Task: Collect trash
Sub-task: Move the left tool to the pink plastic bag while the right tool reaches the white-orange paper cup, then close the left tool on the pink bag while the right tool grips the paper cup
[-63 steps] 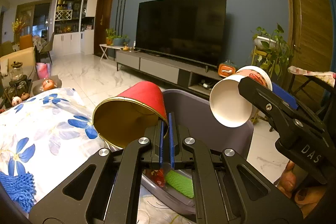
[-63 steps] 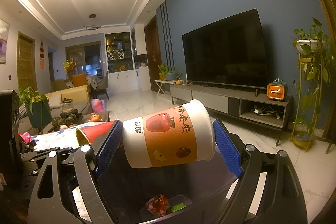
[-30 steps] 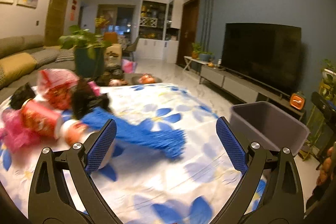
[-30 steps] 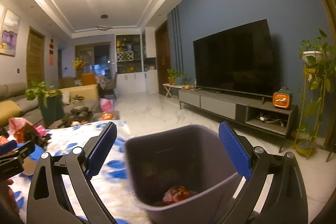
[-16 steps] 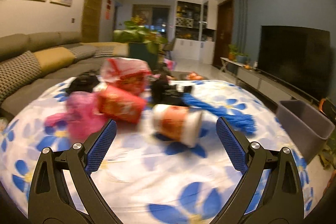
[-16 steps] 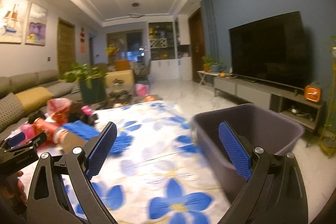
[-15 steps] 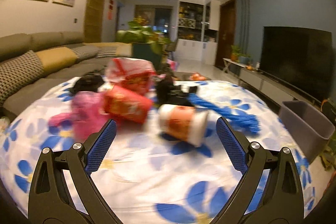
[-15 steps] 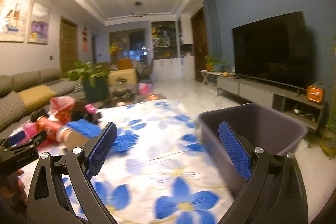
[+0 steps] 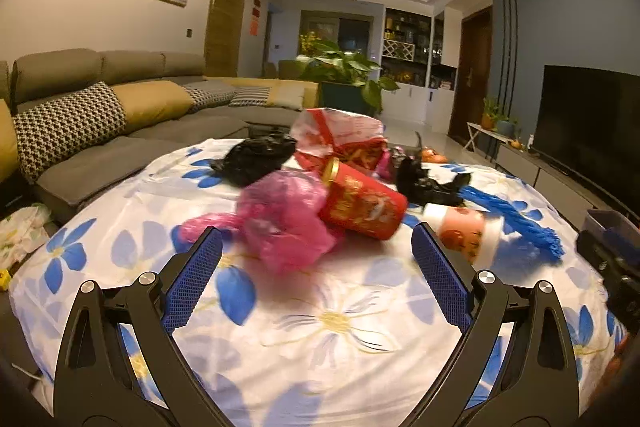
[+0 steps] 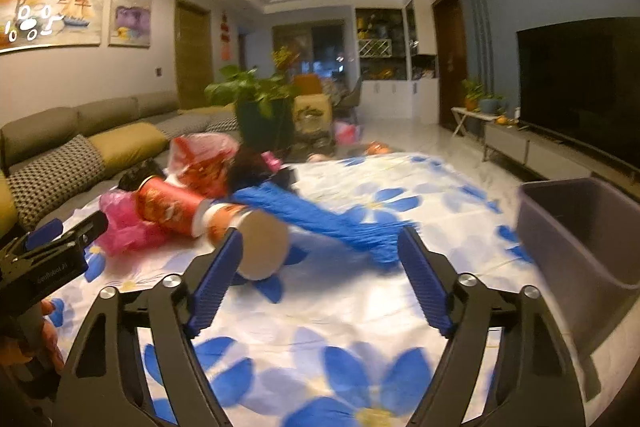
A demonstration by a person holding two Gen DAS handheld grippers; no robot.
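Trash lies heaped on the flowered tablecloth (image 9: 332,319): a pink plastic bag (image 9: 288,219), a red cup (image 9: 360,203) on its side, a white and orange paper cup (image 9: 464,231), a blue fringed net (image 9: 516,219), black bags (image 9: 256,159) and a red snack bag (image 9: 340,135). My left gripper (image 9: 316,251) stands open short of the pink bag, holding nothing. My right gripper (image 10: 320,247) has its jaws closing with nothing pressed between them. The paper cup (image 10: 256,239) lies just past its left finger, and the blue net (image 10: 320,215) runs across ahead.
A grey bin (image 10: 580,227) stands at the table's right edge. A sofa (image 9: 100,115) with cushions runs along the left. A potted plant (image 9: 344,71) stands behind the pile. A TV (image 10: 580,83) and low cabinet line the right wall.
Both grippers let go of the cups they held over the bin and swung left to the trash pile. The right jaws have narrowed since half a second ago.
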